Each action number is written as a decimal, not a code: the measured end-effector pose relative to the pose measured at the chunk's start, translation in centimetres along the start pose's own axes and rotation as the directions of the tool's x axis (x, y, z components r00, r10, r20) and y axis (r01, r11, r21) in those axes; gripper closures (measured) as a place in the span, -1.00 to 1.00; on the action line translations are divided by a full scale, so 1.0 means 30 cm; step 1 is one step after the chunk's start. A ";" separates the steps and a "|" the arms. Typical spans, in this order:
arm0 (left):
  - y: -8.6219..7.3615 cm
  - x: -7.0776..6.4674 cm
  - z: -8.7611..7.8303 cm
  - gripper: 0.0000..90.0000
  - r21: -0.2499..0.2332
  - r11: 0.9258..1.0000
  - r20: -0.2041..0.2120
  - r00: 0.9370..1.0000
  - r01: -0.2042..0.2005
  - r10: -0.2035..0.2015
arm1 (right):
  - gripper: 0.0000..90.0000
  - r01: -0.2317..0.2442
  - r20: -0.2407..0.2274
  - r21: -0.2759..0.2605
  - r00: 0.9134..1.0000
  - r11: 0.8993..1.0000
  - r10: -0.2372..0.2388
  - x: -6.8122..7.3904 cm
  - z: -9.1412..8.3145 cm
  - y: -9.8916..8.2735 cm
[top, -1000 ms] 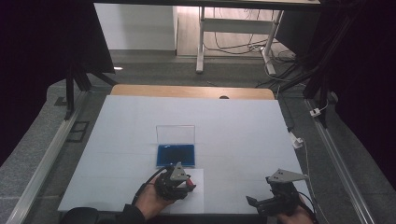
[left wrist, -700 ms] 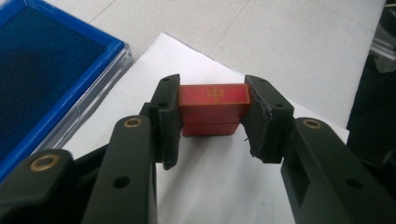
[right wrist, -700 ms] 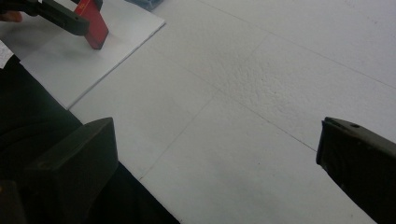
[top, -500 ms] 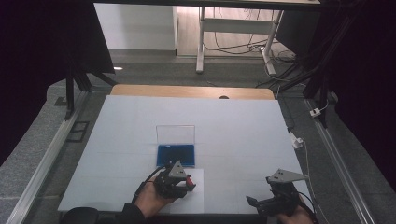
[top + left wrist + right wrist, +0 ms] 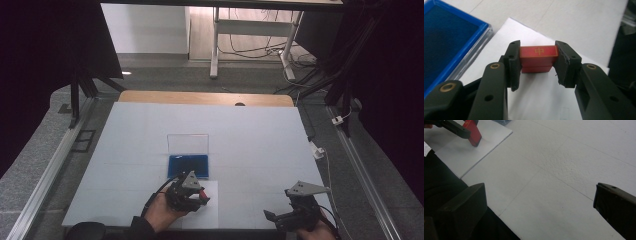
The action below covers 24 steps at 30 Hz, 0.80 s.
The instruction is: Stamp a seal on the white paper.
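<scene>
Between the two pads of our left claw [image 5: 537, 66] sits a red stamp block [image 5: 538, 58], pinched at its two short ends so that its long axis runs straight across from one jaw to the other. Its gold-marked top face looks up toward us, and its lower end rests on, or just above, the white sheet of paper [image 5: 541, 100] lying directly under the claw; we cannot tell whether it presses down. From the right gripper view the same block [image 5: 474, 133] leans tilted over that sheet [image 5: 471, 152].

To the left of the left claw and slightly ahead of it, just beside the paper's edge, lies the blue tray [image 5: 454, 37]. Its clear lid [image 5: 188, 143] stands upright on the far side. The tray's blue lining [image 5: 188, 165] appears bare; we see nothing lying in it, though the high view is too small to be sure.

Our right claw [image 5: 539, 205] hangs spread wide over the bare white surface [image 5: 574, 157], with nothing between its jaws. The block lies well away from it, ahead and off to its left, so the left hand is clearly the nearer one and the one doing the work. We judge that the coming move turns on that short gap: either pressing the block down onto the sheet beneath the claw, or carrying it leftward into the tray.
</scene>
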<state>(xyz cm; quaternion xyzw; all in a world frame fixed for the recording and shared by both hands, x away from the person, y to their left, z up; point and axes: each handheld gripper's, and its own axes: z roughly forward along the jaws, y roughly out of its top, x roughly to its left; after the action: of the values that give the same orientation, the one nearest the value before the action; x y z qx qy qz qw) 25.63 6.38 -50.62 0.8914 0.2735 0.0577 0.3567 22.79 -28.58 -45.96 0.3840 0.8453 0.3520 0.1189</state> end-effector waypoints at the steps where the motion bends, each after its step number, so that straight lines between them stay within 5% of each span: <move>1: 0.003 -0.002 -0.005 0.29 -0.006 1.000 0.000 1.000 -0.002 0.002 | -1.00 0.000 0.000 0.000 1.000 1.000 0.000 0.000 0.000 0.000; 24: 0.015 0.049 -0.086 0.29 -0.043 0.999 -0.014 0.999 0.029 -0.030 | -1.00 0.005 0.000 -0.001 1.000 1.000 -0.005 0.001 0.000 0.000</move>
<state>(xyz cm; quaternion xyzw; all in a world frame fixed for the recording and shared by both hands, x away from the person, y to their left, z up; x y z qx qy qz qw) 26.30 8.44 -48.54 0.8791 0.2878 0.0647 0.3744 22.78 -28.56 -45.96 0.3817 0.8462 0.3519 0.1198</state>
